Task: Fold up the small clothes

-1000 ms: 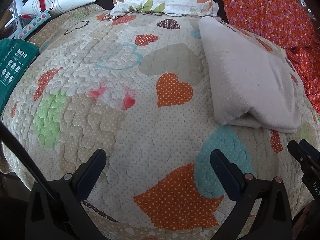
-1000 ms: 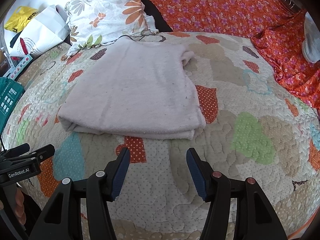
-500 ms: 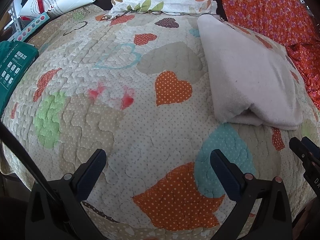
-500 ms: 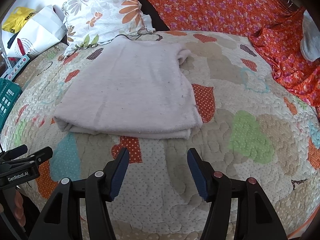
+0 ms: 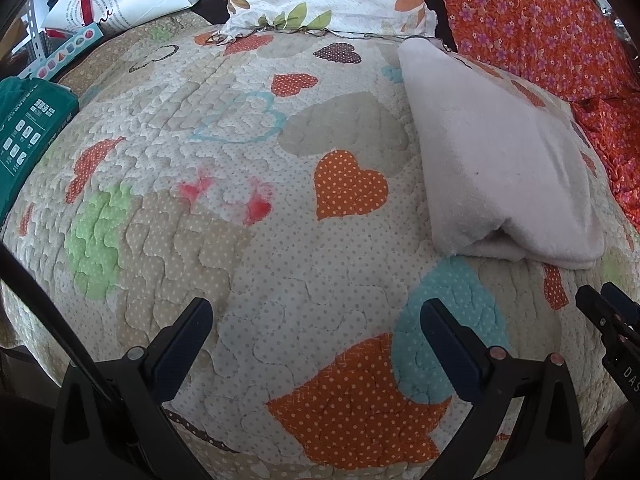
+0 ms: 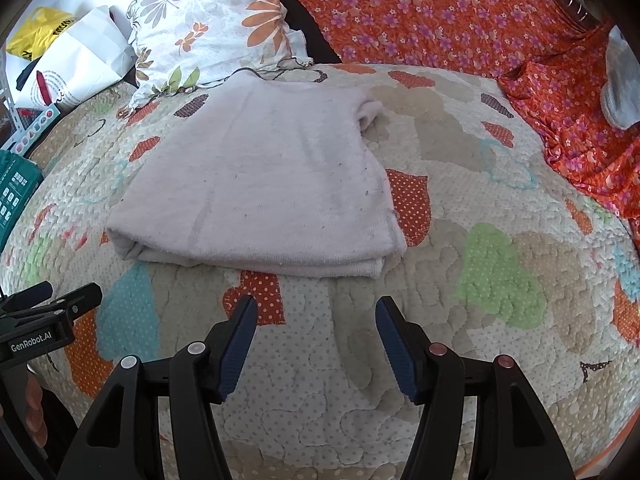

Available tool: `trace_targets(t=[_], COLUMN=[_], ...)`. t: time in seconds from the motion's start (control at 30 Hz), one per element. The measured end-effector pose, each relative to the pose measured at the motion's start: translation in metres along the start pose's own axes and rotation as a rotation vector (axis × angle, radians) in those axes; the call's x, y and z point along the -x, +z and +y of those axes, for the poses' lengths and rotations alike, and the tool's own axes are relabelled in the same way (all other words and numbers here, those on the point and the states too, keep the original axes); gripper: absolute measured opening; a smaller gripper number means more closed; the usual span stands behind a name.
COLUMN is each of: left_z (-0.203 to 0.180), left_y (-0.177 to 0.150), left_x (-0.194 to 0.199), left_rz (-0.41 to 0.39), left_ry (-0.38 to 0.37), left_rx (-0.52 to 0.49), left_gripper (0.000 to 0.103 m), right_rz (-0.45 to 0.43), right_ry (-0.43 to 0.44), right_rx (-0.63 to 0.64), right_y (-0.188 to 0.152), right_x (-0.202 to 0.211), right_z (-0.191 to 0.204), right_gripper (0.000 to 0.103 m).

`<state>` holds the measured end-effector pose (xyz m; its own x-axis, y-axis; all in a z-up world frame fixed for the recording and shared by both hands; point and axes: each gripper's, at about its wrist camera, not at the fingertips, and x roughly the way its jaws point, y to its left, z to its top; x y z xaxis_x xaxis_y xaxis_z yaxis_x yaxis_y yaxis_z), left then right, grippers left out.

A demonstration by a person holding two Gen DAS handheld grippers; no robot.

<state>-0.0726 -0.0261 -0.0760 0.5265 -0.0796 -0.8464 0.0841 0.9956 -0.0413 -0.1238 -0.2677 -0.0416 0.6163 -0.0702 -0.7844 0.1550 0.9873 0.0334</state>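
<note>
Edges of the scene are cut off by the round lens: a green box at the far left shows only in part, and a grey cloth at the far right is half hidden, so I cannot tell what it is. One folded garment, pale pink and soft, lies flat on the heart-patterned quilt, its layered edge toward the near side and a small sleeve at its far right corner. One flowered pillow lies just behind it. Two grippers are in view. The left gripper has fingers spread wide above bare quilt, left of the garment. The right gripper has fingers spread too, holding nothing, near the garment's front edge.
</note>
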Motion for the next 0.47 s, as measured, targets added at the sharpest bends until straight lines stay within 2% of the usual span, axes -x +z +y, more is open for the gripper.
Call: trace_targets(t=[0.2, 0.37, 0.47], left_z=[0.000, -0.002, -0.002], left_y=[0.001, 0.001, 0.004], left_x=[0.010, 0.014, 0.015], left_rz=[-0.044, -0.055, -0.059], left_ry=[-0.021, -0.064, -0.061], left_rx=[0.005, 0.007, 0.003], left_gripper=[0.103, 0.103, 0.103], right_rz=[-0.001, -0.013, -0.025], right_ry=[-0.004, 0.000, 0.011], right_rx=[0.017, 0.042, 0.045], right_y=[-0.001, -0.001, 0.002], right_x=[0.002, 0.008, 0.014], right_z=[0.003, 0.010, 0.010], right_gripper=[0.066, 0.067, 0.067])
